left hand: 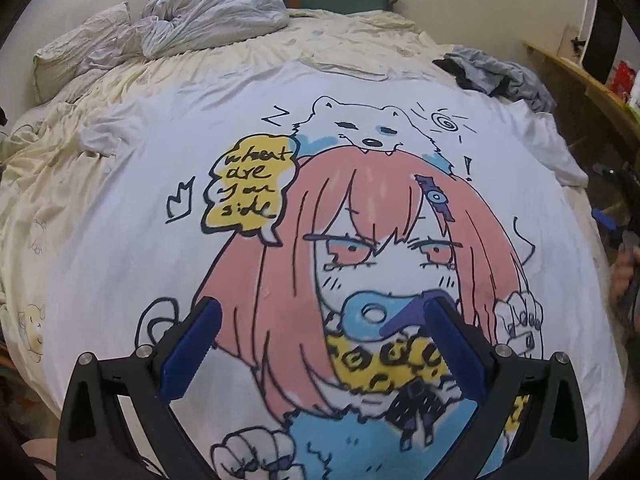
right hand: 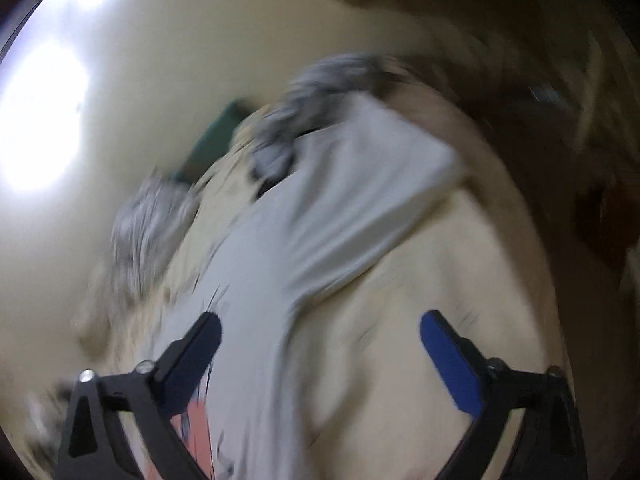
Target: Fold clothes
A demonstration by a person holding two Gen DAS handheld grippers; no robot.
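T-shirt point(left hand: 160, 184), white with a large cartoon print of a pink-haired figure, lies face up and spread nearly flat across the cream sheet of the bed point(left hand: 48, 184), its 2 short sleeves out to either side. Left hand-held gripper point(left hand: 320, 320) hangs over the lower middle of the print with its blue pads point(left hand: 188, 344) set wide apart and nothing between them; it does not appear to touch the cloth. Right hand-held gripper point(right hand: 320, 334) shows in a heavily blurred view, its jaws likewise wide and empty, looking along the shirt's right side where the sleeve point(right hand: 380, 168) lies on the sheet. Judging by this, the shirt is laid out and the first fold has not been made, so the step in hand is most likely a reach for the right sleeve or side edge. To do it well, the right jaws should pinch both layers at the sleeve seam, not the top layer alone, while the left side is pinned or gripped near the hem so the body does not slide. A crumpled grey bundle point(left hand: 216, 12) and a dark garment point(left hand: 500, 72) lie near the head of the bed, well clear of the fold line.
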